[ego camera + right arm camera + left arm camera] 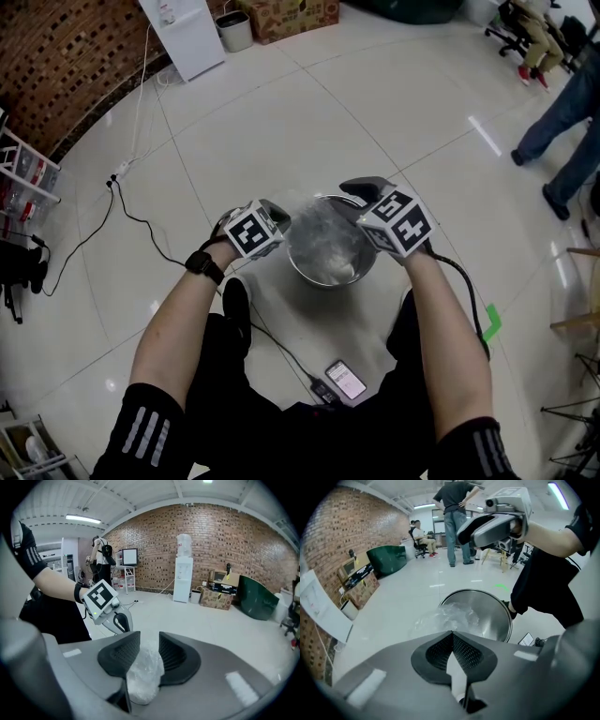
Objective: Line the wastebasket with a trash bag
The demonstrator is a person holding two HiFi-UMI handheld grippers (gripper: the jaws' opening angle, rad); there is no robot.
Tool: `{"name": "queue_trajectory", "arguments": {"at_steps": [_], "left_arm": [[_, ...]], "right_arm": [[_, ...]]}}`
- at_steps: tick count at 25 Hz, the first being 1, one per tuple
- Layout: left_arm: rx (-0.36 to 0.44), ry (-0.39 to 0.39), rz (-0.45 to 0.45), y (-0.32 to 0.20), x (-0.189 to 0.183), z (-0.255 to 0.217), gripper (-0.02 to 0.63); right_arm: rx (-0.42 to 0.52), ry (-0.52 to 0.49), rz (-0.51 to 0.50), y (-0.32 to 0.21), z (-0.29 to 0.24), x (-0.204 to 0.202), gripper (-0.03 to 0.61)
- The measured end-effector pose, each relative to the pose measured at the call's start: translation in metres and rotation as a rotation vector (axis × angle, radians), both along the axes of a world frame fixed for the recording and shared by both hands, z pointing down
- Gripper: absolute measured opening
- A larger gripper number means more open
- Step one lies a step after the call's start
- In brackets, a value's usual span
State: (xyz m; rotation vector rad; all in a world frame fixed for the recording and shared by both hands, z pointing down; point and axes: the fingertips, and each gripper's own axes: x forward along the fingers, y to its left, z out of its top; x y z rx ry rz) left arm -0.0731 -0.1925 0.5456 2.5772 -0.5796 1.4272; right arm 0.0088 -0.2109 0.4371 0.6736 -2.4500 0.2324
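A round steel wastebasket (302,269) stands on the floor between my knees, with a clear crumpled trash bag (325,236) bunched inside it. My left gripper (284,228) is at the basket's left rim. In the left gripper view its jaws (451,633) meet tip to tip right where the bag's film (449,617) ends, above the basket (498,617). My right gripper (353,201) is over the far right rim, shut on a wad of the bag (144,673) that fills the gap between its pads (169,654). The left gripper (119,620) shows in the right gripper view.
A phone (346,379) lies on the floor by my legs, and a black cable (141,225) trails off to the left. A white water dispenser (187,33) and a cardboard box (286,14) stand by the brick wall. People (562,112) stand at the right.
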Motion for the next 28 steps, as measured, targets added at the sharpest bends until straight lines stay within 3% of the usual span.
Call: {"name": "queue_trajectory", "arguments": {"at_steps": [6,10,14,23,28], "left_arm": [[0.093,0.013,0.183,0.026,0.037,-0.034,-0.006],[0.101,0.008,0.245,0.040,0.046,-0.039,-0.006],[0.087,0.006,0.280,0.051,0.048,-0.039,-0.006],[0.049,0.018,0.363,0.072,0.060,-0.042,-0.006],[0.033,0.014,0.393,0.077,0.056,-0.043,-0.006]], "right_arm": [[-0.072,-0.008,-0.007,0.004,0.015,0.002,0.138],[-0.167,-0.012,-0.019,0.010,0.045,0.000,0.158],[-0.255,-0.023,0.042,0.009,0.081,0.001,0.170],[-0.133,0.167,0.213,-0.019,0.127,0.023,0.193],[-0.205,0.152,0.254,-0.025,0.152,0.028,0.175]]}}
